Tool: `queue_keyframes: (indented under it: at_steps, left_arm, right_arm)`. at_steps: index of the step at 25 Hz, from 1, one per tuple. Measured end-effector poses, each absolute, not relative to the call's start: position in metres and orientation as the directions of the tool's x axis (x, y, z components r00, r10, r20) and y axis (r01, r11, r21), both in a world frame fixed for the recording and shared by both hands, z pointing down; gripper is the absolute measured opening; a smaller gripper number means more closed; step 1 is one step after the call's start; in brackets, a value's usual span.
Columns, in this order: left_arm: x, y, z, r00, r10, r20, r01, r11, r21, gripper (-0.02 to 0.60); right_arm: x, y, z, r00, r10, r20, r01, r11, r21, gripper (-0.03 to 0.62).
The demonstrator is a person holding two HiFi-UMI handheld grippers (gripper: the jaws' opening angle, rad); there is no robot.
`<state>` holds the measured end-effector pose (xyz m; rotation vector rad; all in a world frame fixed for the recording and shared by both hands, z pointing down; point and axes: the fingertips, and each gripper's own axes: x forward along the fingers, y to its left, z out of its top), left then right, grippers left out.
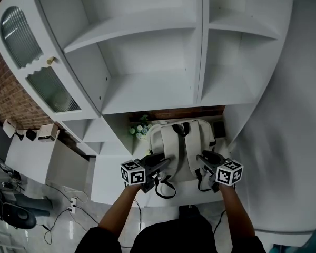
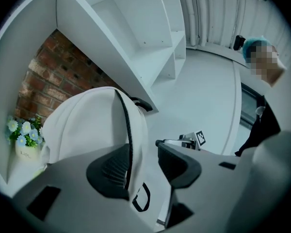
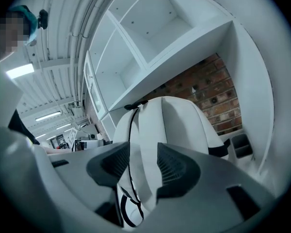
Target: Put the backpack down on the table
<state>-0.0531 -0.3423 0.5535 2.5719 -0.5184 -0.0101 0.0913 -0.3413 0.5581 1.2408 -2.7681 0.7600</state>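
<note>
A white backpack [image 1: 174, 141] stands upright on the white table [image 1: 110, 179], its two shoulder straps facing me. My left gripper [image 1: 166, 161] is at the left strap [image 1: 159, 149], my right gripper [image 1: 200, 157] at the right strap [image 1: 192, 146]. In the left gripper view the left gripper [image 2: 144, 154] has its jaws wide apart; the black-edged strap [image 2: 136, 130] lies against the left pad only. In the right gripper view the right gripper [image 3: 143, 154] has its jaws equally wide, with the white strap [image 3: 145, 144] running loosely between them. The backpack [image 3: 184, 125] rests on the table.
A white shelf unit [image 1: 147, 62] rises over the table, with a brick wall [image 2: 48, 86] behind the backpack. A small pot of flowers [image 1: 141, 128] stands to the backpack's left, a black holder [image 1: 219, 128] to its right. A white wall closes the right side.
</note>
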Motion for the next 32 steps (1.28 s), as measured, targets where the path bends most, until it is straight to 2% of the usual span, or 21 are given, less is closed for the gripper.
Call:
queue_keyframes:
  at_steps: [3, 8, 21, 27, 29, 32]
  left_arm:
    - [-0.061, -0.337, 0.549, 0.917, -0.393, 0.076, -0.380, -0.797, 0.470, 0.181]
    - [-0.071, -0.327, 0.542, 0.903, -0.426, 0.048, -0.399, -0.796, 0.455, 0.181]
    - [-0.074, -0.262, 0.516, 0.899, -0.438, 0.009, -0.402, -0.817, 0.415, 0.179]
    - [-0.065, -0.217, 0.510, 0.911, -0.411, 0.031, -0.397, -0.855, 0.333, 0.178]
    - [-0.061, -0.205, 0.516, 0.903, -0.423, 0.073, -0.423, -0.847, 0.321, 0.152]
    - [-0.059, -0.194, 0.522, 0.887, -0.452, 0.093, -0.458, -0.834, 0.308, 0.078]
  right_arm:
    - [0.084, -0.332, 0.553, -0.683, -0.702, 0.203, -0.710, 0.572, -0.410, 0.189]
    - [0.078, -0.318, 0.543, -0.628, -0.750, 0.208, -0.772, 0.566, -0.290, 0.187]
    - [0.039, -0.248, 0.522, -0.603, -0.778, 0.179, -0.786, 0.539, -0.303, 0.187]
    - [0.017, -0.213, 0.525, -0.579, -0.796, 0.179, -0.800, 0.511, -0.314, 0.187]
    - [0.013, -0.203, 0.525, -0.565, -0.806, 0.180, -0.810, 0.500, -0.306, 0.187]
    - [0.008, -0.190, 0.524, -0.542, -0.821, 0.178, -0.824, 0.478, -0.305, 0.166]
